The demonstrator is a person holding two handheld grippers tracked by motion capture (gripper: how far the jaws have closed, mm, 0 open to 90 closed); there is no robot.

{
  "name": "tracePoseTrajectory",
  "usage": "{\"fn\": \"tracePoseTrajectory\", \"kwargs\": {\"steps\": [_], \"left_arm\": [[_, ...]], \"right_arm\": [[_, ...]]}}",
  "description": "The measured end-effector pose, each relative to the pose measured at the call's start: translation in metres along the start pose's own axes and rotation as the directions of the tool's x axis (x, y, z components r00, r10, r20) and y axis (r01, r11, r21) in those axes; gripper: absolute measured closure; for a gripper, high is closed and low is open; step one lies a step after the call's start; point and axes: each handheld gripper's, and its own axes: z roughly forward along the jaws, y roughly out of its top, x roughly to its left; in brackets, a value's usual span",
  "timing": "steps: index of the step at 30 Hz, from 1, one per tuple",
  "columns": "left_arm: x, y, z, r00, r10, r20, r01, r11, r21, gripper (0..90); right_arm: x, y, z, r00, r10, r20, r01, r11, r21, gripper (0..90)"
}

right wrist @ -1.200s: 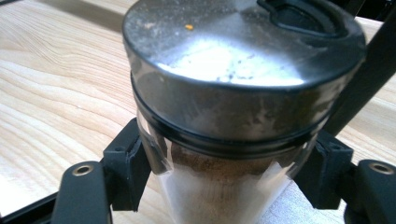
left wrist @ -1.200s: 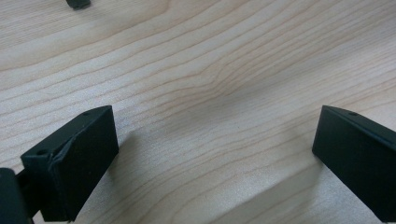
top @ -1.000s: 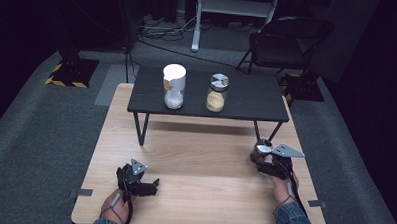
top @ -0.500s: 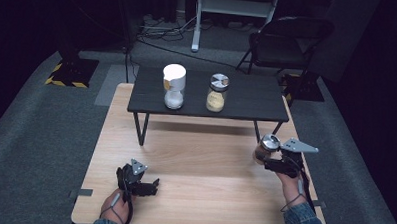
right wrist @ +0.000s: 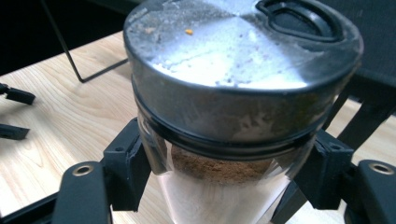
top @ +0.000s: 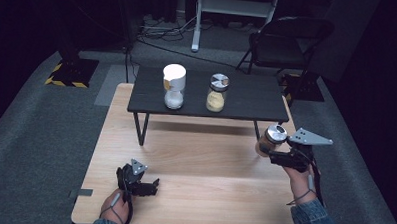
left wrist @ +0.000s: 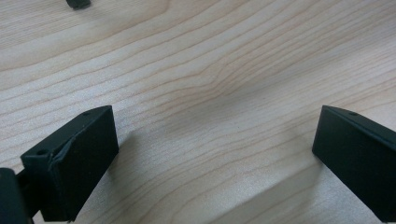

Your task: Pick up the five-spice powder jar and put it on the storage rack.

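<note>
Spice in a clear glass jar with a silver metal lid [right wrist: 233, 93] is clamped by the right gripper [top: 277, 152]; left gripper [left wrist: 215, 158] is spread wide, nothing between.

The spice jar [right wrist: 233, 93] has its base cut off by the bottom edge of the right gripper view, and the jaws hide its lower sides. The left gripper [left wrist: 215, 158] has its jaws cropped at the near edge.
</note>
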Motion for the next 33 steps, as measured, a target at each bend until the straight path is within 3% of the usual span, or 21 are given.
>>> {"fn": "tracePoseTrajectory", "kwargs": {"steps": [9,19,28,33], "left_arm": [[0.0,0.0,0.0,1.0,0.0,0.0,0.0,1.0,0.0,0.2],[0.0,0.0,0.0,1.0,0.0,0.0,0.0,1.0,0.0,0.2],[0.0,0.0,0.0,1.0,0.0,0.0,0.0,1.0,0.0,0.2],[0.0,0.0,0.0,1.0,0.0,0.0,0.0,1.0,0.0,0.2]], "right_arm": [[0.005,0.029,-0.018,0.9988,-0.048,-0.006,0.048,0.999,-0.01,29.3],[0.005,0.06,-0.032,0.998,-0.063,-0.009,0.063,0.997,-0.048,29.3],[0.002,0.081,-0.026,0.9979,-0.064,0.001,0.064,0.996,-0.067,29.3],[0.001,0.091,-0.018,0.9972,-0.069,0.028,0.071,0.995,-0.067,29.3]]}}
